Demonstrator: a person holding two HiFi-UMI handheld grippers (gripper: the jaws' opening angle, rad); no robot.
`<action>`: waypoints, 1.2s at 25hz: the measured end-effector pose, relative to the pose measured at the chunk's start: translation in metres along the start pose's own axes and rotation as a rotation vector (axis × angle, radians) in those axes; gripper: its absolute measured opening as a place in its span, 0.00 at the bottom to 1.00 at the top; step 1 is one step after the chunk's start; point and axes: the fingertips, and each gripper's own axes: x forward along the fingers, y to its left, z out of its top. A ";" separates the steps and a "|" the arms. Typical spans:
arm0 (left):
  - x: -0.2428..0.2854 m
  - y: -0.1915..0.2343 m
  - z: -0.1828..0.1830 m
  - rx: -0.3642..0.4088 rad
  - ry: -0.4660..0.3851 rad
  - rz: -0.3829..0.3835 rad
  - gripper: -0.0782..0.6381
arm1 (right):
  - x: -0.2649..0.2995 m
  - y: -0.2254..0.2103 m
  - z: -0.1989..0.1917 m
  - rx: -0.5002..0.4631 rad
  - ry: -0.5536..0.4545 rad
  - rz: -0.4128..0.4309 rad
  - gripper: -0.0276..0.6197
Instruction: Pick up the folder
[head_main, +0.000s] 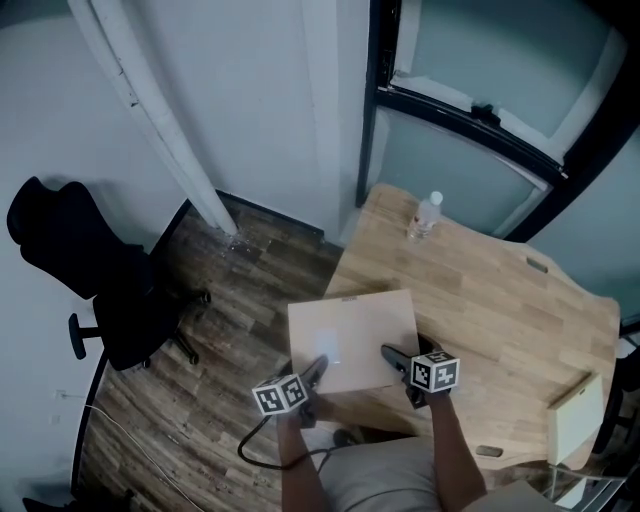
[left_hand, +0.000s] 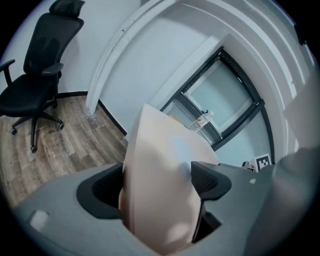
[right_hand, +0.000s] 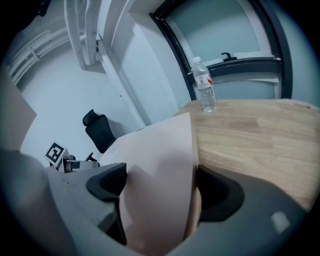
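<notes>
You're pinching the folder (head_main: 352, 335) with left gripper (head_main: 318, 368) at 7 o'clock, right gripper (head_main: 393, 356) at 5, probably keeping it level.

Folder (head_main: 352, 335) matt card; desk (head_main: 500, 300) smooth lt wood.

Bare wood tabletop (head_main: 500, 300) spreads wide — a bottle (head_main: 424, 216) stands at its far corner.

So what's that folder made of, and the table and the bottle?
The folder looks like thin matte card, pale beige and curving where held. The table looks like light wood with visible grain. The bottle seems clear plastic, see-through.
</notes>
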 end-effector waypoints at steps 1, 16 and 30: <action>-0.003 -0.003 0.005 0.010 -0.019 0.002 0.69 | -0.001 0.002 0.006 -0.018 -0.008 0.002 0.72; -0.139 -0.033 0.056 0.105 -0.339 0.037 0.71 | -0.053 0.119 0.070 -0.240 -0.222 0.166 0.72; -0.249 -0.049 0.004 0.137 -0.486 0.072 0.71 | -0.127 0.189 0.029 -0.336 -0.324 0.252 0.72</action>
